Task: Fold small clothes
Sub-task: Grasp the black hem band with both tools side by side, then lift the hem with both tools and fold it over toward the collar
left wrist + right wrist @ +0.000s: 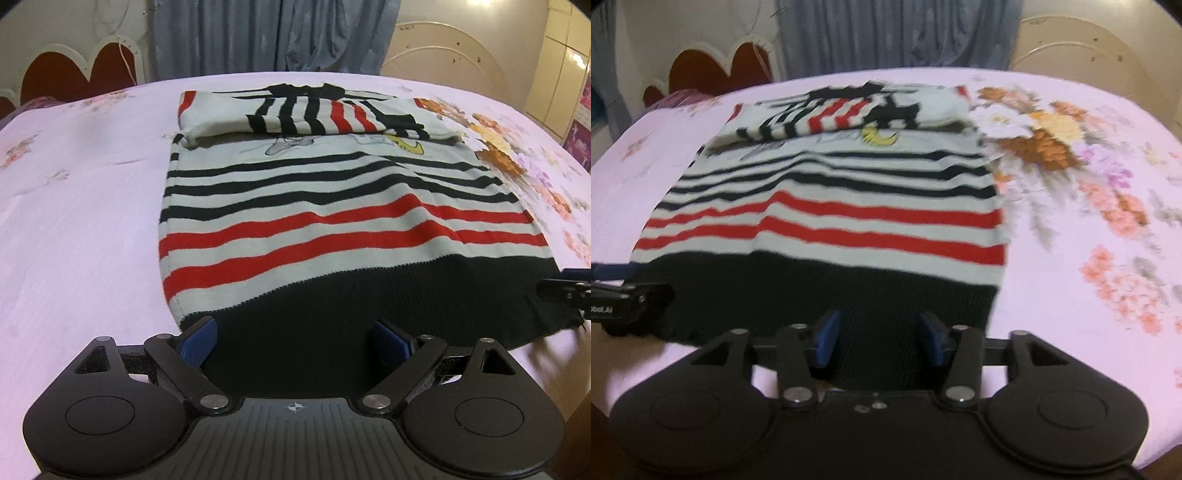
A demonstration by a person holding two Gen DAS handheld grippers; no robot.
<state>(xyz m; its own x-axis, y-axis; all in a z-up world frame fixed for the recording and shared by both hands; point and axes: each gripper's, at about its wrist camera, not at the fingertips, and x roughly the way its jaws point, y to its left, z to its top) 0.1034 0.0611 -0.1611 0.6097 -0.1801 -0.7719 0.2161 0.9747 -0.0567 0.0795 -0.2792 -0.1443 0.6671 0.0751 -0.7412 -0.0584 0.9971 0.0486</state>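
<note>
Bedsheet: pale pink, spread flat, printed with an orange, white and pink floral bouquet at the right.
Curtain: grey-blue, hung in folds beyond the far edge.
Headboard: dark red, scalloped, cream-trimmed, at far left.
Cream panel: rounded, speckled, far right.
Tiled wall: beige.

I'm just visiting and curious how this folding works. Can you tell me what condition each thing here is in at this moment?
Striped sweater: lying flat on the bed, sleeves folded across the chest, black hem nearest the grippers, body not yet folded up.
Left gripper: open, blue pads apart over the black hem, not pinching it.
Right gripper: open, pads apart either side of the hem.
Bedsheet: spread over the bed, floral print.
Curtain: drawn closed.
</note>
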